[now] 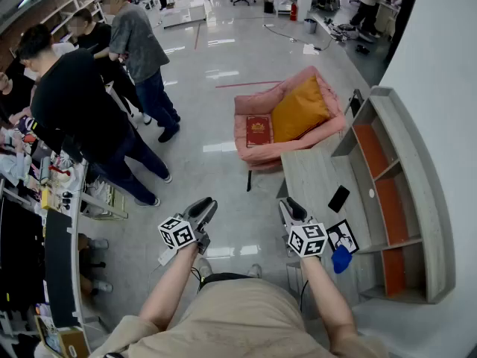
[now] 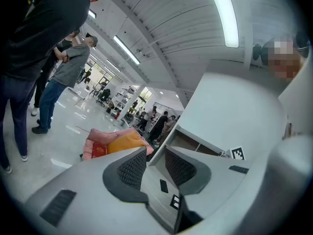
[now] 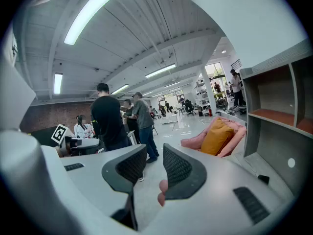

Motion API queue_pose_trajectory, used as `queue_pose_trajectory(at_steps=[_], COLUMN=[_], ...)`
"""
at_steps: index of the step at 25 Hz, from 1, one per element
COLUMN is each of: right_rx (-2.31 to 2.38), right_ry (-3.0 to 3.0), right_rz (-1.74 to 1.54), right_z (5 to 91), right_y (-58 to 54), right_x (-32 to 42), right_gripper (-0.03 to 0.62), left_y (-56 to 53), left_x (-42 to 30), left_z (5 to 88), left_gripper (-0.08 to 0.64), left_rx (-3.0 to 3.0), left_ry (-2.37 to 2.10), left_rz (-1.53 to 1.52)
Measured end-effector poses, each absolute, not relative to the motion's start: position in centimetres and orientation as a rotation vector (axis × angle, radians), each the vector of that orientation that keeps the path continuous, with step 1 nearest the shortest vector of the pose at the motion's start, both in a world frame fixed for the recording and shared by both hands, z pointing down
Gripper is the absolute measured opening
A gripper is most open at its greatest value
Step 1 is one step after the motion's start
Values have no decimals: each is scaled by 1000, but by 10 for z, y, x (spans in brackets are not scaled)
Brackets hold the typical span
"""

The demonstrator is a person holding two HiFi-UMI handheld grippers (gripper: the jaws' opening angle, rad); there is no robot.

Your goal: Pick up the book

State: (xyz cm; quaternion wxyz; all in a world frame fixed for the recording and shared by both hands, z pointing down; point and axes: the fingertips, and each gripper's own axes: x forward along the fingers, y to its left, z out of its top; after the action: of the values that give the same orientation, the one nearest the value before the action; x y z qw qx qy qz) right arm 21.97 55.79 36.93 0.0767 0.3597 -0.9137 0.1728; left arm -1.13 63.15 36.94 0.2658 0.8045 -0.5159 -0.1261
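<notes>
A pink armchair [image 1: 257,99] stands on glossy grey floor [image 1: 223,58] near a grey-and-orange shelf unit [image 1: 406,155].

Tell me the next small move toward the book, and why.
Probably step toward the chair first: the book lies on its seat beside the cushion, far beyond the left hand-held gripper and the right hand-held gripper. Both are empty with jaws shut, so neither can reach or take it yet.

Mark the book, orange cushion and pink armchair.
book [image 1: 258,131], head view, middle of its red cover
orange cushion [image 1: 299,110], head view, centre of its face
pink armchair [image 1: 256,101], head view, bare upper-left rim
</notes>
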Motion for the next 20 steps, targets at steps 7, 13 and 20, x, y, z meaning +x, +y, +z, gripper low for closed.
queue_pose_trajectory(at_steps=[7,13,20], right_rx=[1080,1019,983], right_ry=[-2751,-2830,-2887], right_rz=[522,634,693], right_z=[366,361,356], right_y=[557,558,559], right_x=[218,218,221], right_gripper=[112,117,163], left_y=[630,626,628], left_x=[-10,-4,4], left_z=[367,366,367], left_gripper=[110,110,110], left_rx=[2177,2182,2173], left_ry=[-1393,-1395,-1400], left_rz=[-330,-328,-325])
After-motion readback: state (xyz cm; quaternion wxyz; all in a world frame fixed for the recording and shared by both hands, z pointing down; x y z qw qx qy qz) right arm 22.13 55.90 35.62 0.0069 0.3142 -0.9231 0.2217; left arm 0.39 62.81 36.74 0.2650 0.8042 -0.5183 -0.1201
